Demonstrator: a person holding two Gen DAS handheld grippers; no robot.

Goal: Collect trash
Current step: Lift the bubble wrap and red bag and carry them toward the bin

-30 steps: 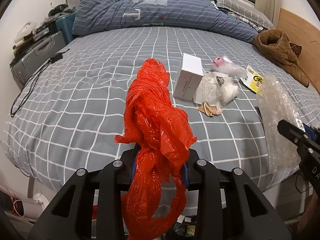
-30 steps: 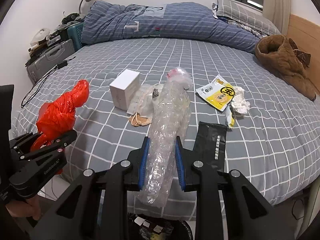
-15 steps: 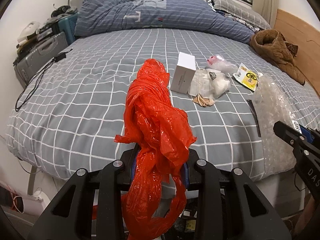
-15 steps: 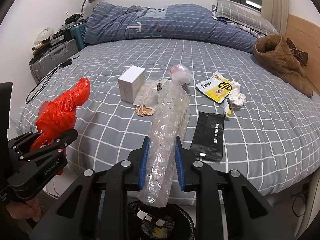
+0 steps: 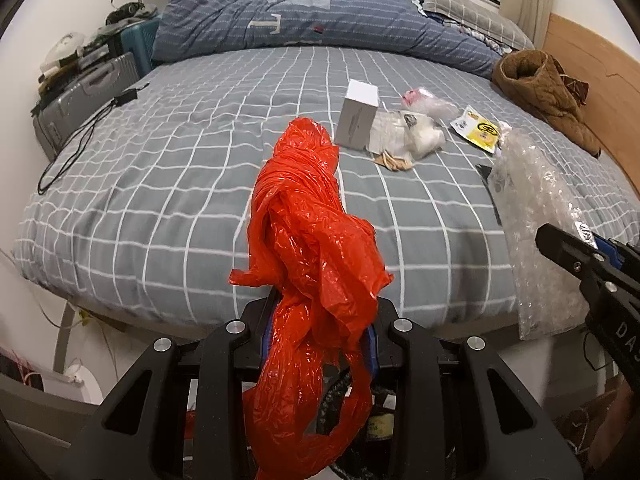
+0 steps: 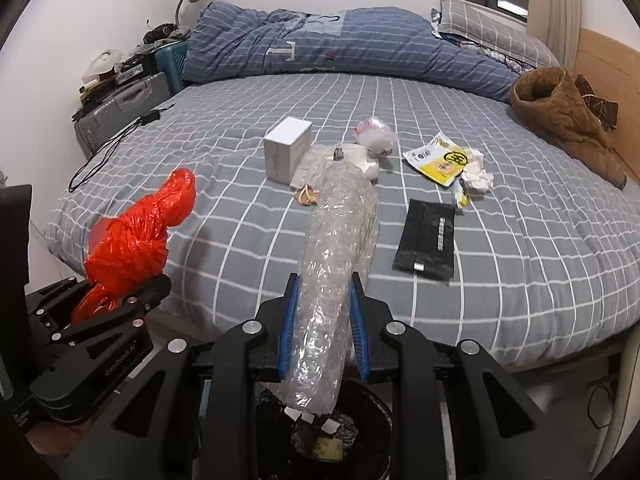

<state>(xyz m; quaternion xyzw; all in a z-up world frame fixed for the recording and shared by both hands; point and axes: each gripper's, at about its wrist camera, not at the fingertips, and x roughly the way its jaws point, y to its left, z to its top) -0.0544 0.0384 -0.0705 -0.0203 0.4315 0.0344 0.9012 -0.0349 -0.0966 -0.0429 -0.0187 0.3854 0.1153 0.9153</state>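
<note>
My left gripper is shut on a crumpled red plastic bag, also seen at the left of the right wrist view. My right gripper is shut on a roll of clear bubble wrap, which also shows in the left wrist view. Both are held off the bed's near edge. A black trash bin stands directly below the bubble wrap. On the grey checked bed lie a white box, a black pouch, a yellow wrapper, crumpled tissue and clear bags.
A blue duvet and a brown jacket lie at the far side of the bed. A grey suitcase and clutter stand left of the bed, with a black cable on the sheet. A wooden headboard is at the right.
Both grippers have pulled back from the bed with their loads; the bed edge and the trash bin below have come into view.
</note>
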